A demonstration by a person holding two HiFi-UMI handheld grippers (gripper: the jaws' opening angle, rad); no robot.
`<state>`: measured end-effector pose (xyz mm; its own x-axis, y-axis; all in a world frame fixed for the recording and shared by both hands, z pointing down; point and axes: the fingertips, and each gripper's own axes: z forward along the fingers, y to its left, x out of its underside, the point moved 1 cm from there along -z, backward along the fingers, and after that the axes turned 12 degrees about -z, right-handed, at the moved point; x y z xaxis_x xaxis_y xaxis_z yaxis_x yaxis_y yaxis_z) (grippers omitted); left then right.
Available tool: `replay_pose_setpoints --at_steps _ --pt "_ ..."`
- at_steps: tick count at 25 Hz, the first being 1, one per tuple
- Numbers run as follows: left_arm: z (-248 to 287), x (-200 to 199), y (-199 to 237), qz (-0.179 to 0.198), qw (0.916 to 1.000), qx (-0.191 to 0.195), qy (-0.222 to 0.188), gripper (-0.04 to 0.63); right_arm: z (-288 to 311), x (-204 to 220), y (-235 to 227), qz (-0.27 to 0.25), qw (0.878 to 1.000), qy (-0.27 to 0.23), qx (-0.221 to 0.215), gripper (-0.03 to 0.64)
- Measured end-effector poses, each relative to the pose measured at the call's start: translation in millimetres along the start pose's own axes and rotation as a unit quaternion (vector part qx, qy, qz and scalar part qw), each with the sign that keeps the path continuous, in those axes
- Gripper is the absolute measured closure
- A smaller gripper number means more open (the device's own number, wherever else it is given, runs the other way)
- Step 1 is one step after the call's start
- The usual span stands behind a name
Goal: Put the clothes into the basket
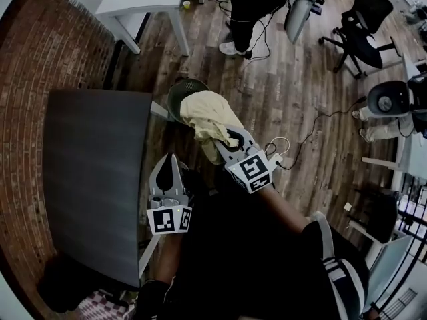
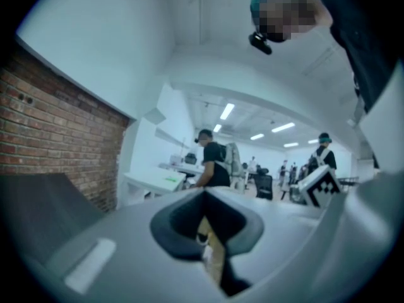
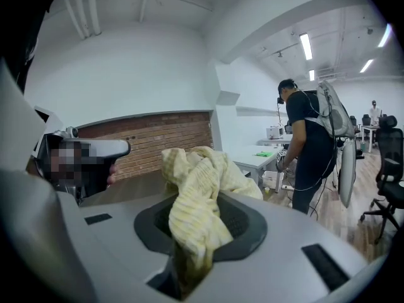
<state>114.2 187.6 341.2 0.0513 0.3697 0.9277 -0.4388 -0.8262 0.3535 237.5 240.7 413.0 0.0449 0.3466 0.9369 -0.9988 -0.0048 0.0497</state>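
The right claw (image 1: 229, 137) is clamped on a pale yellow garment (image 1: 207, 115) at the centre of the head view, overlapping the dark basket (image 1: 179, 91) just beside the black worktop (image 1: 93, 179). The left claw (image 1: 171, 160), lower left of centre, has its jaws together and holds nothing.

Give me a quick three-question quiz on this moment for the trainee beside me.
1. True or false: the right gripper is clamped on the yellow cloth.
2. The basket stands: A) beside the table; B) on top of it; C) by the office chair.
3. What is between the left gripper's jaws?

Key: 1 true; 2 A; 3 nothing, they are together.
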Motion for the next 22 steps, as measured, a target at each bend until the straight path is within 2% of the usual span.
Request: replay_pose_setpoints --at_steps 4,12,22 --pt "9.3 10.8 14.2 -0.011 0.9998 -0.003 0.018 0.591 7.5 5.3 -8.2 0.014 1.0 0.011 0.011 0.528" --pt "57.1 9.2 49.2 -0.021 0.999 0.024 0.033 0.591 42.5 6.8 -23.1 0.022 0.998 0.036 0.039 0.528" --pt "100.2 10.5 117.3 -0.028 0.9981 0.01 0.054 0.591 115.2 10.9 -31.4 0.033 0.996 0.065 0.041 0.528"
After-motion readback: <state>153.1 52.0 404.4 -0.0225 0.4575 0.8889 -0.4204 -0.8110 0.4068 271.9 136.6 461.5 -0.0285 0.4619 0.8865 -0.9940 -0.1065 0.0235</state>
